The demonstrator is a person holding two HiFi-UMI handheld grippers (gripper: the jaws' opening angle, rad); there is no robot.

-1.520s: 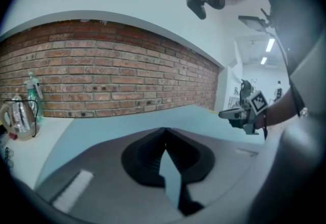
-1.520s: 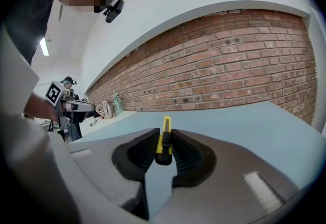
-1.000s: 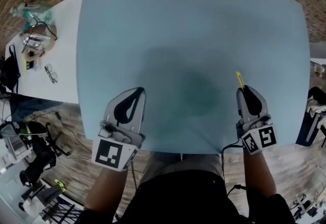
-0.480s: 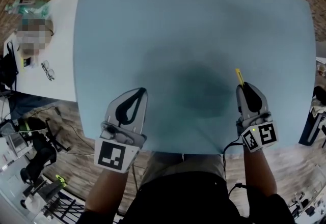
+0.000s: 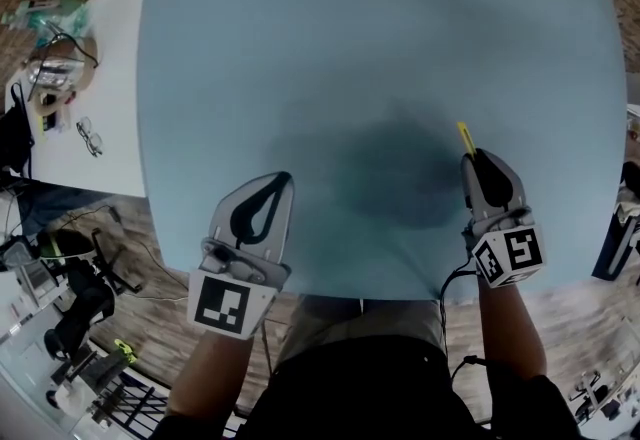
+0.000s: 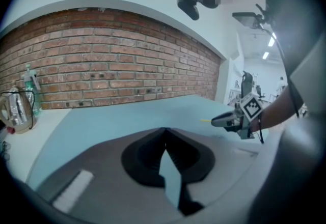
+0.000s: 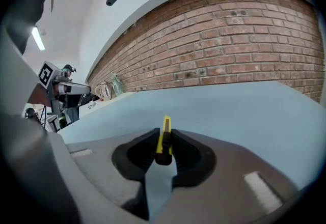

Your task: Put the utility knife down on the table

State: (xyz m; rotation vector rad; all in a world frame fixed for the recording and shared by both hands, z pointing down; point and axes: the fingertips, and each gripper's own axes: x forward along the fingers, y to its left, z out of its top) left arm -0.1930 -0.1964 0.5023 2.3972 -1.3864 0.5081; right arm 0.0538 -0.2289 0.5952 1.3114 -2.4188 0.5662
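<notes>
In the head view, the right gripper [image 5: 478, 160] hangs over the near right part of the blue table [image 5: 380, 48] with the utility knife [image 5: 465, 136] poking forward from its tip as a thin yellow sliver. The rest of the knife is covered by the jaws, and we cannot tell how far it sits above the surface. The left gripper [image 5: 281, 178] is well apart to the left. In the left gripper view, its jaws meet at the tips with nothing between them, and the knife shows only as a tiny yellow point far off. In the right gripper view, the jaws are clamped on the flat sides of the knife's yellow and black body, which stands on edge and points ahead over the table. We judge it light, stiff and narrow, with smooth sides that could slip or twist. The flat sides at mid-body look the safest hold. We cannot see whether the blade is out.
</notes>
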